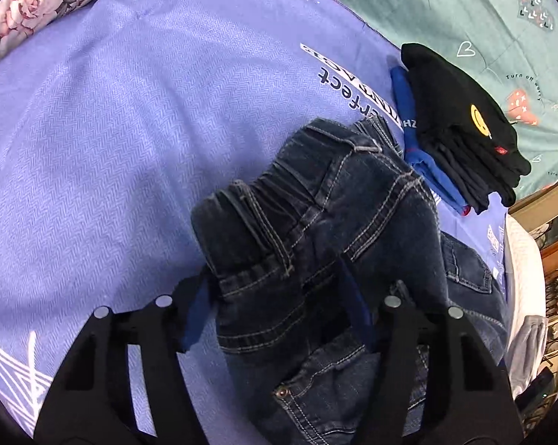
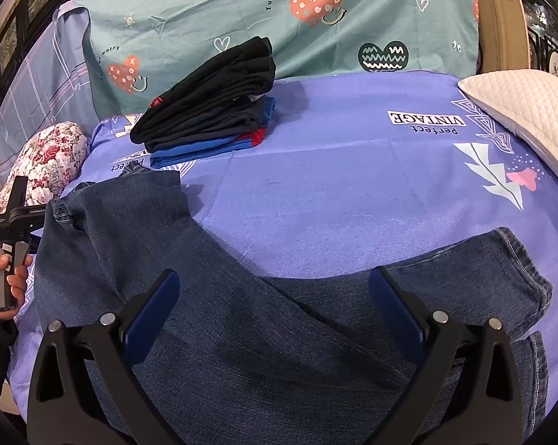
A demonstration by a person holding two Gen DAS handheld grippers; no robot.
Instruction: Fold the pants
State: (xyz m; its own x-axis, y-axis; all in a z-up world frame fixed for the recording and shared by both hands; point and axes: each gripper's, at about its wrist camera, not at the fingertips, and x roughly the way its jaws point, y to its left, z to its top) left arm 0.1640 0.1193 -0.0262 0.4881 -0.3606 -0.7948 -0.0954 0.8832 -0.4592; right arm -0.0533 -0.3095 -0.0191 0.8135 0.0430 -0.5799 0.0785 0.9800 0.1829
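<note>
Dark blue denim pants [image 1: 316,230] lie on the purple bedsheet [image 1: 112,129]. In the left wrist view the bunched waistband end rises between my left gripper's [image 1: 279,307] open fingers; the blue pads sit on either side of the fabric, not pressed together. In the right wrist view the pant legs [image 2: 241,315] spread under my right gripper [image 2: 275,296], which is open and empty just above the denim. One leg hem [image 2: 516,263] lies to the right, another hem [image 2: 67,211] to the left.
A stack of folded black and blue clothes [image 2: 212,111] sits at the back of the bed, also in the left wrist view [image 1: 460,122]. A floral pillow [image 2: 52,159] lies left, a white quilted pillow [image 2: 527,111] right. The left handle in a hand [image 2: 8,259] shows.
</note>
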